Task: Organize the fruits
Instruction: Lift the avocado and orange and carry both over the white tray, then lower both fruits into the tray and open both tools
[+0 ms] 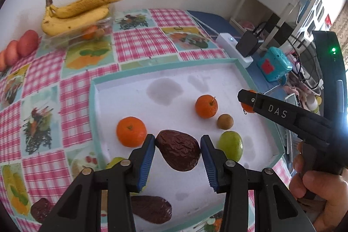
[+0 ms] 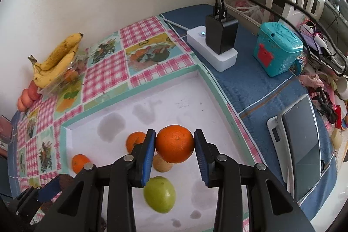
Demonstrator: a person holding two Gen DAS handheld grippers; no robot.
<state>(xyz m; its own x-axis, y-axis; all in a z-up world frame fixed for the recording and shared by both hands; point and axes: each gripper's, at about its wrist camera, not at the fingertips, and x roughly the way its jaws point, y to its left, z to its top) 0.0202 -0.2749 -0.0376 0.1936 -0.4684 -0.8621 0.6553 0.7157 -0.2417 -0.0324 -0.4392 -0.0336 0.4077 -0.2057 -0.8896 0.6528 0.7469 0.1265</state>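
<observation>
My left gripper (image 1: pixel 178 141) is shut on a wrinkled dark brown fruit (image 1: pixel 178 150), holding it over the white tray (image 1: pixel 121 101). My right gripper (image 2: pixel 174 140) is shut on an orange (image 2: pixel 174 143) above the tray's right part; the gripper also shows in the left wrist view (image 1: pixel 250 99). In the tray lie two oranges (image 1: pixel 131 131) (image 1: pixel 206 106), a small brown fruit (image 1: pixel 225 121), a green fruit (image 1: pixel 231 146) and another dark brown fruit (image 1: pixel 152 209). A green fruit (image 1: pixel 115 161) is partly hidden behind my left finger.
Bananas (image 1: pixel 76 12) lie on a clear box of fruit at the back by the wall, with red fruits (image 1: pixel 19 47) to their left. A power strip with charger (image 2: pixel 214 47), a teal box (image 2: pixel 277 51) and a tablet (image 2: pixel 302 145) sit right of the tray.
</observation>
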